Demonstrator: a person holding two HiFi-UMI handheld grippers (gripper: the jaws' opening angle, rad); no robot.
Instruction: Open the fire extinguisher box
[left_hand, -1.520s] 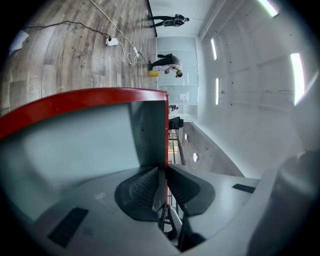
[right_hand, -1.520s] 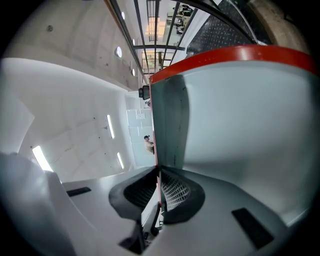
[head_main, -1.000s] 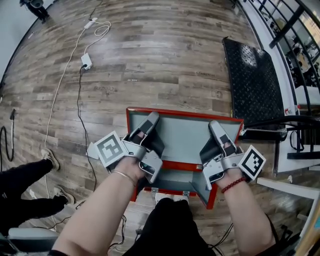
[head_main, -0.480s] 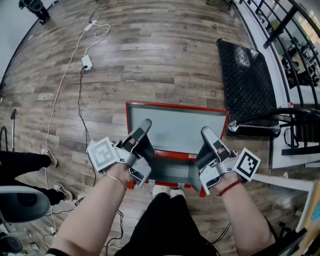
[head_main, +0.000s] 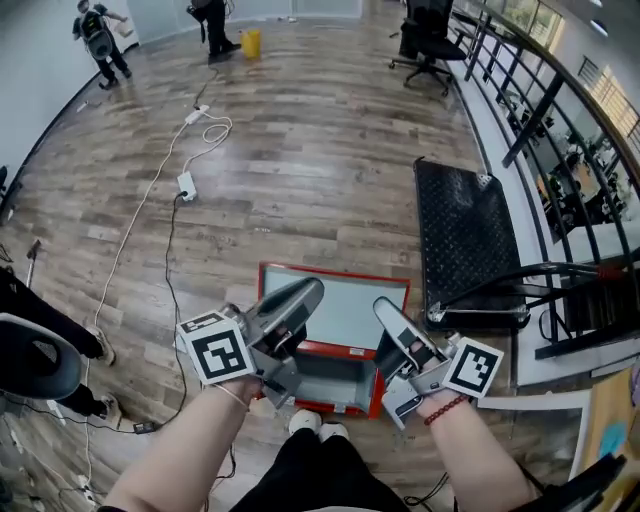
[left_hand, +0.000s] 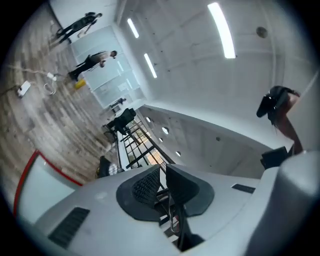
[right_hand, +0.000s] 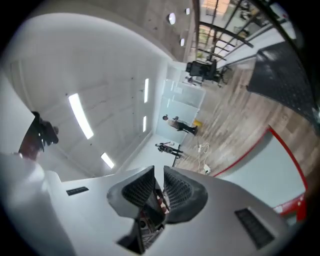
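Now, box: fire extinguisher box (head_main: 350, 300) on floor (head_main: 300, 150), lid flung open
left tongs (head_main: 312, 290): lifted clear of box since earlier; just been closing, slim gap, empty
right tongs (head_main: 383, 305): lifted too; slim gap, empty

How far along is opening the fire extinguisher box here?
Looks finished: the box sits on the floor with its lid swung fully back, grey inside exposed. Nothing is in hand: the left gripper, whose jaws have just been closing, and the right gripper hold nothing, clear of the box. Nothing visibly remains.
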